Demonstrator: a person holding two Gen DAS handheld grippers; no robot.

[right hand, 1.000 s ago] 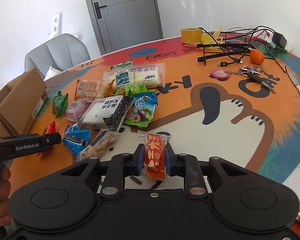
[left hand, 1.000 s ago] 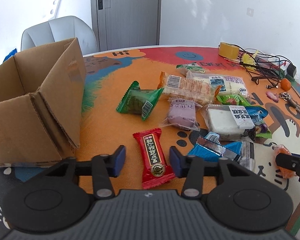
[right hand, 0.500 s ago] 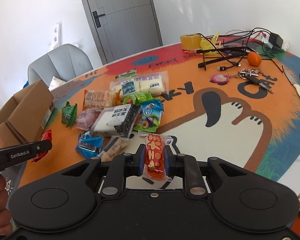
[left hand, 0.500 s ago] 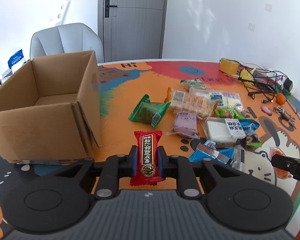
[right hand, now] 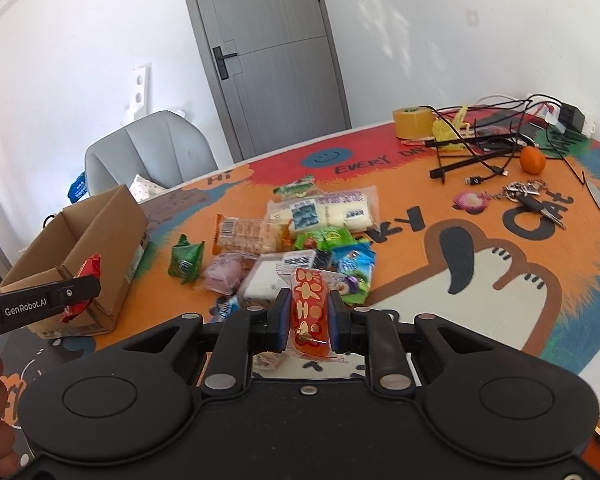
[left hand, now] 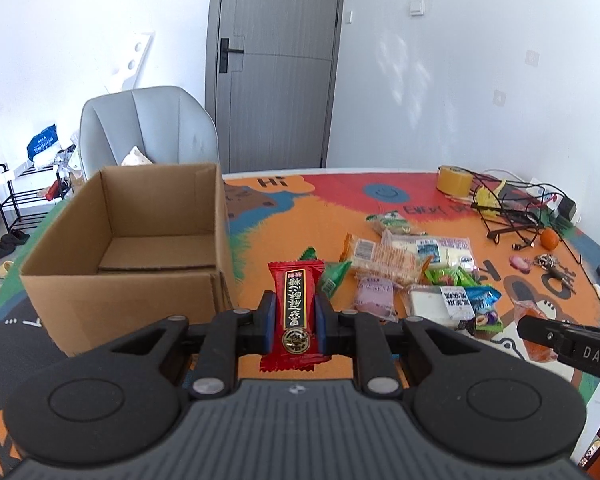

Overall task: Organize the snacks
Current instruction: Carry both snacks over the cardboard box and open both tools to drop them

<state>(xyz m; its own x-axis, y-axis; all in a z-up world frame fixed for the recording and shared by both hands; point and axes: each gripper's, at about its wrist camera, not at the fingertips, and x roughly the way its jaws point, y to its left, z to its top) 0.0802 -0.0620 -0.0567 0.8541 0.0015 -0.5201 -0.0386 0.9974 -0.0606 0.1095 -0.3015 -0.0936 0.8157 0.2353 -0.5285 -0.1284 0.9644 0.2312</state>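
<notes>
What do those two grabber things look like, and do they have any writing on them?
Both are black plastic. The left gripper and the right gripper each have two rounded bodies with round dents, silver screws, and blue pads on the fingers. The left one has a ribbed grey middle. Seen side-on, one reads "GenRobot.AI", the other "DAS".

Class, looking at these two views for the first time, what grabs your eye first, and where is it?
The red snack bar clamped in the left gripper, just right of the open cardboard box. Next, the orange flower-print snack in the right gripper, in front of the snack pile mid-table.
</notes>
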